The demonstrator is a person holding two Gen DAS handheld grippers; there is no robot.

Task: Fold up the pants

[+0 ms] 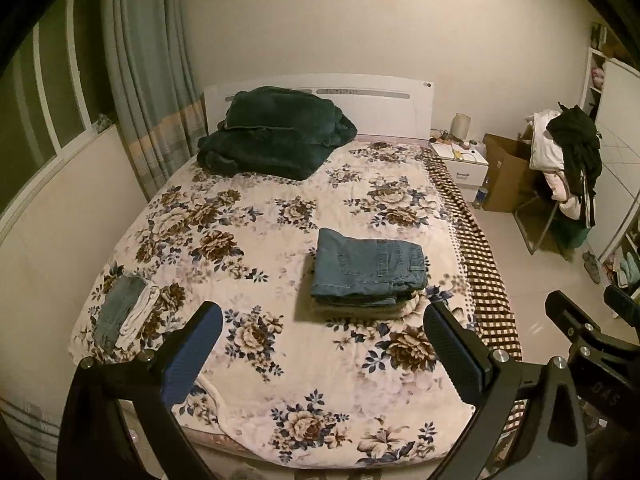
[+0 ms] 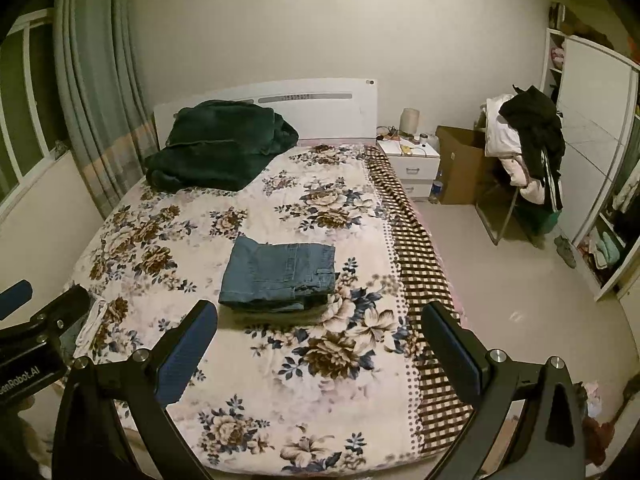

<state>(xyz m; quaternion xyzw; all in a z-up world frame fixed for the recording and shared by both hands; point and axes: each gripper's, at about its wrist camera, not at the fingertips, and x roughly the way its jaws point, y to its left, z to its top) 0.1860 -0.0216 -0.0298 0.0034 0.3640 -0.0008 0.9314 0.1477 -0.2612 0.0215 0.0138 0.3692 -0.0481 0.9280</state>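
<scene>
A folded pair of blue jeans [image 1: 368, 268] lies on top of a small stack of folded clothes on the floral bed cover [image 1: 280, 360]; it also shows in the right wrist view [image 2: 280, 276]. My left gripper [image 1: 324, 320] is open and empty, held above the foot of the bed, short of the stack. My right gripper [image 2: 320, 320] is open and empty, also above the foot of the bed. A smaller folded denim piece with a white cloth [image 1: 124, 312] lies at the bed's left edge.
A dark green blanket [image 1: 272, 136] is piled at the headboard. A white nightstand [image 1: 464, 160], a cardboard box [image 1: 508, 172] and a chair heaped with clothes [image 1: 568, 160] stand right of the bed. Curtains [image 1: 148, 80] and a window are on the left.
</scene>
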